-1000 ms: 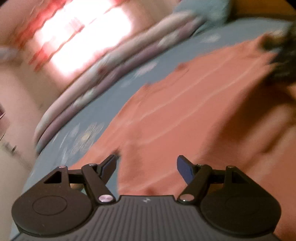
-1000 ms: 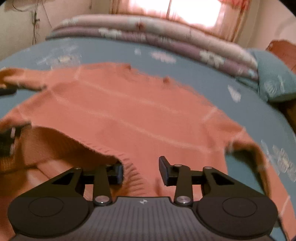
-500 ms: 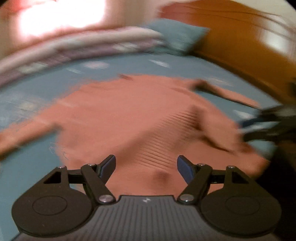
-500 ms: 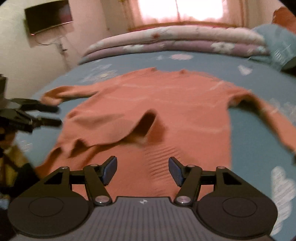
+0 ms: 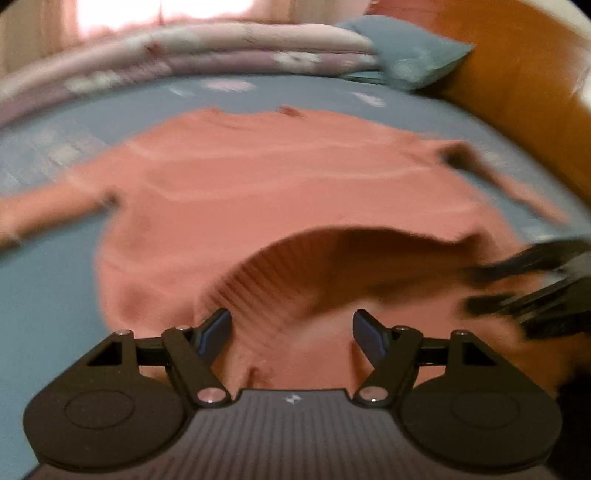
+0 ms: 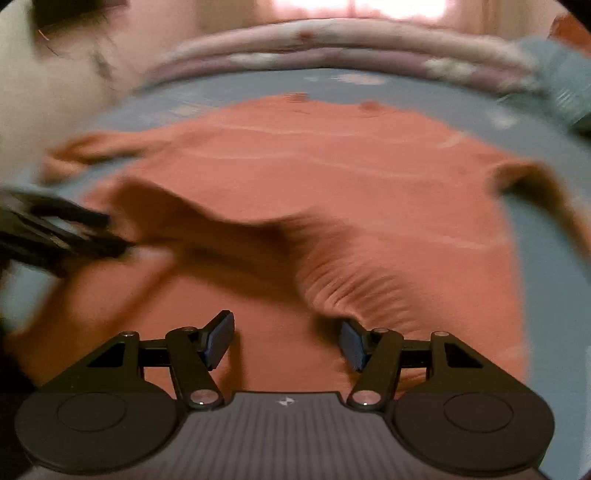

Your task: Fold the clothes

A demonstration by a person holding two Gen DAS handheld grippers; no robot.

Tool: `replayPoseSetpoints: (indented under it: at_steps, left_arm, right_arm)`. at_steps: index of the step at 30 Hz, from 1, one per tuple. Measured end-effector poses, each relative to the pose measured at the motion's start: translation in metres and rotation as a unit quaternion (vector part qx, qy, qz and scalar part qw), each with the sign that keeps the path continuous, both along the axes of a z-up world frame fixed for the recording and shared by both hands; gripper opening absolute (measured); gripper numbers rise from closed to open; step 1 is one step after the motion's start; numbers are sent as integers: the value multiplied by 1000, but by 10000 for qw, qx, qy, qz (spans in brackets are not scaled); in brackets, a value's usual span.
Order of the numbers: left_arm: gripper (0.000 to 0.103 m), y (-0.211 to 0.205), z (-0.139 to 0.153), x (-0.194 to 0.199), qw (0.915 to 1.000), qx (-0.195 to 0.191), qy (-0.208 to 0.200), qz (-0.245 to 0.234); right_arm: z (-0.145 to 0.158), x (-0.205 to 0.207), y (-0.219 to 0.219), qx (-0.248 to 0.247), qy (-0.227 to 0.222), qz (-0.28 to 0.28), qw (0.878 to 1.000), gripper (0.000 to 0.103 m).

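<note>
A salmon-orange knit sweater point(image 5: 295, 177) lies spread on the blue bedsheet point(image 5: 44, 280), neck at the far side and sleeves out to both sides. Its ribbed hem point(image 5: 258, 280) is humped up in a loose fold near me. My left gripper point(image 5: 291, 332) is open just short of that hem, with nothing between its fingers. In the right wrist view the sweater point(image 6: 332, 177) fills the middle and the ribbed hem point(image 6: 351, 284) rises just ahead of my right gripper point(image 6: 287, 341), which is open and holds nothing. Each gripper shows as a dark blur in the other's view.
A folded floral quilt point(image 5: 221, 48) lies along the bed's far edge under a bright window. A blue pillow point(image 5: 410, 62) sits at the far right, against a wooden headboard point(image 5: 517, 85). A dark object point(image 6: 74, 11) hangs on the wall at the left.
Both views have swung to face the sweater from its hem side. The right gripper's fingers, close together at the hem a second ago, now stand wide apart. The hem lies humped up.
</note>
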State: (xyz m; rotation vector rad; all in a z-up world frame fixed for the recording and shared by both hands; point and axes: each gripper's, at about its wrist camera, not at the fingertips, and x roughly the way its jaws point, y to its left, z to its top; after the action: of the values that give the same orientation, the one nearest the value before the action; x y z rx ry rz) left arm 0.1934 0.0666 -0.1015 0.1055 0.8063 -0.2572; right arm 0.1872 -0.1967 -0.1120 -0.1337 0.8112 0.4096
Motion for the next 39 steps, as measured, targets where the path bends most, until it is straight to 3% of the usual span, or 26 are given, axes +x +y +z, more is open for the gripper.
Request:
replayPoseSetpoints:
  at_steps: [1, 3, 5, 8, 10, 14, 16, 18, 20, 22, 25, 26, 28, 30, 31, 34, 36, 38, 39]
  left_arm:
    - [73, 2, 0, 6, 9997, 184, -3, 149]
    - [73, 10, 0, 9, 9993, 184, 100, 318]
    - [72, 14, 7, 5, 9992, -37, 161, 370]
    - [73, 8, 24, -21, 9981, -602, 43, -91]
    - [74, 2, 30, -38, 9927, -1015, 89, -652]
    - [75, -8, 8, -45, 9828, -1250, 840, -1070]
    - [74, -9, -8, -37, 9896, -849, 898, -742]
    - [73, -1, -14, -29, 9923, -907, 779, -323]
    - [75, 6, -13, -22, 9897, -1252, 698, -40]
    - [76, 6, -17, -15, 9932, -1028, 493, 230]
    - [77, 0, -22, -11, 9978, 109, 220, 619]
    - [78, 2, -22, -12, 9971, 265, 219, 673]
    - [78, 8, -20, -13, 9954, 408, 301, 807]
    - [79, 10, -18, -13, 9950, 504, 349, 790]
    - [79, 9, -18, -12, 9948, 518, 360, 805]
    - [79, 4, -16, -15, 9939, 628, 344, 834]
    - [75, 3, -12, -20, 9945, 574, 377, 791]
    - [75, 6, -3, -27, 9973, 305, 406, 528]
    - [76, 8, 3, -30, 9985, 147, 411, 341]
  right_arm:
    - [0, 4, -2, -230, -114, -158, 9995, 66]
    - [1, 7, -8, -541, -184, -400, 9976, 65]
    - [6, 2, -13, -294, -18, -466, 9985, 65]
    - [9, -12, -17, 53, 238, -406, 9989, 66]
    - [8, -19, -20, 68, 350, -400, 9986, 66]
    - [5, -17, -19, -136, 256, -557, 9980, 67]
    - [3, -15, -18, -238, 208, -635, 9975, 67]
    - [1, -14, -17, -340, 161, -713, 9967, 67]
    - [-1, -12, -16, -441, 113, -791, 9958, 69]
    - [-3, -11, -16, -543, 66, -868, 9947, 76]
    - [-4, -9, -16, -743, 19, -1022, 9920, 74]
    - [-2, -9, -18, -915, 58, -1158, 9890, 74]
    - [0, -9, -27, -1369, 47, -1286, 9822, 65]
    - [0, -11, -39, -1867, -4, -1349, 9731, 42]
    - [0, -13, -44, -2064, -39, -1357, 9690, 15]
    - [-3, -22, -51, -2259, -84, -1259, 9659, 16]
    - [-1, -28, -41, -2304, -85, -1163, 9661, 23]
    - [5, -34, -36, -2003, -39, -1057, 9740, 52]
    - [10, -39, -36, -1786, -69, -983, 9790, 57]
